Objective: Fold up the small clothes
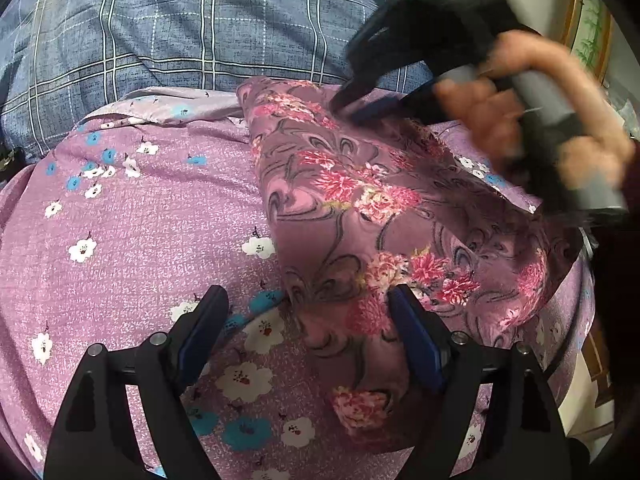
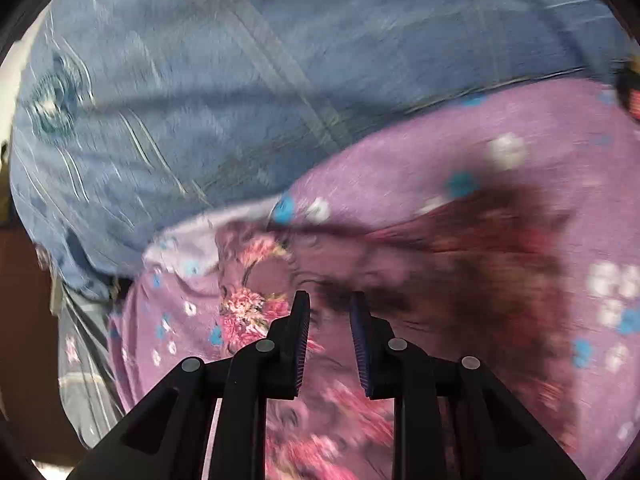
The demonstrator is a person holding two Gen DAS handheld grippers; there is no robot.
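Two grippers work over a bed spread with a lilac sheet (image 1: 132,216) printed with white and blue blossoms. Nearest the left wrist camera, the left gripper (image 1: 308,300) hangs with its jaws spread wide and released; the near end of a mauve garment (image 1: 360,200) with pink flower clusters lies between and under them, and its right finger sits over the cloth, though whether it touches cannot be told. From there the garment runs away and to the right as a long, raised ridge across the sheet, draped rather than flat. At its far end the right gripper (image 1: 344,110), gripped by a hand (image 1: 540,120), has its jaws clenched on the garment's upper edge, lifting it off the sheet. The right wrist view is smeared with motion: the right gripper (image 2: 330,300) shows its blue-padded jaws drawn near one another, with blurred mauve cloth (image 2: 360,276) at and beyond the tips; a dark shadow falls across the garment to the right. Beyond the lilac sheet lies a blue quilt (image 1: 160,32) with white plaid lines, filling the far part of both views.
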